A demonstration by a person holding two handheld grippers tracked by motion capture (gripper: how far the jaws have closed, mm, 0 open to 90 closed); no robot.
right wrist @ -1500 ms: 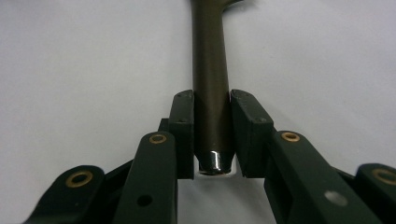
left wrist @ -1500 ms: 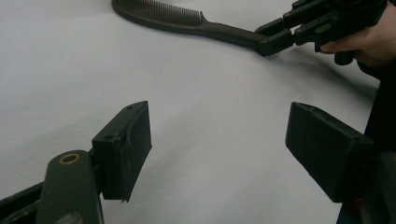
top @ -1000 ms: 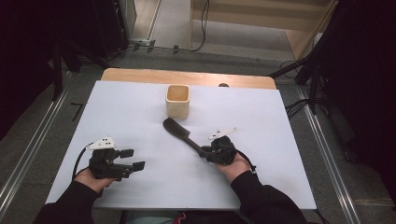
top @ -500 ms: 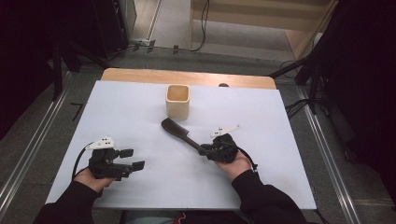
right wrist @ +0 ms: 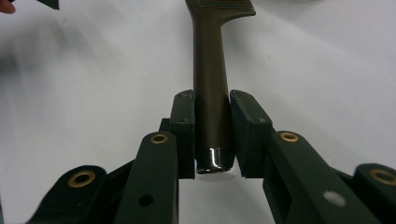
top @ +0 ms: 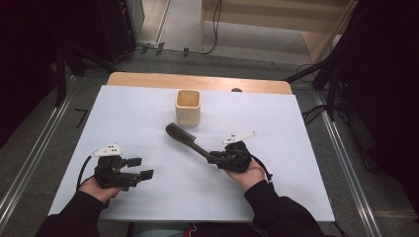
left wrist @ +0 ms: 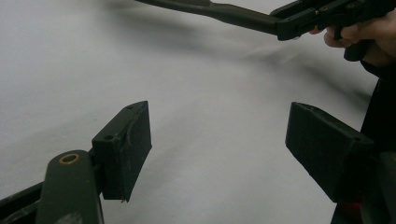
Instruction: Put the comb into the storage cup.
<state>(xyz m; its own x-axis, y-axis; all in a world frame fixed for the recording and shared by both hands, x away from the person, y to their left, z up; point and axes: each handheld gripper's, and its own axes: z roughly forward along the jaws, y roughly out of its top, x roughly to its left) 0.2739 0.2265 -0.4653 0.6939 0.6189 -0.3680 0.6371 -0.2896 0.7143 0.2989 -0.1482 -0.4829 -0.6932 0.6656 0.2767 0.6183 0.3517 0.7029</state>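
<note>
A dark comb with a long handle points up and left over the white table. My right gripper is shut on the handle's end, and both pads press its sides in the right gripper view. The comb's toothed head reaches toward a small tan cup. At the near left my left gripper rests low over the table, held by a hand, its jaws wide apart with nothing between them. The left gripper view shows the comb and the right gripper farther off.
The tan cup stands upright at the table's far middle, in front of a wooden strip along the far edge. Metal rails run along both sides of the table. Cables lie on the floor at the right.
The right gripper has carried the comb slightly left and toward the person, its head swinging a little. The left gripper has stayed where it was.
</note>
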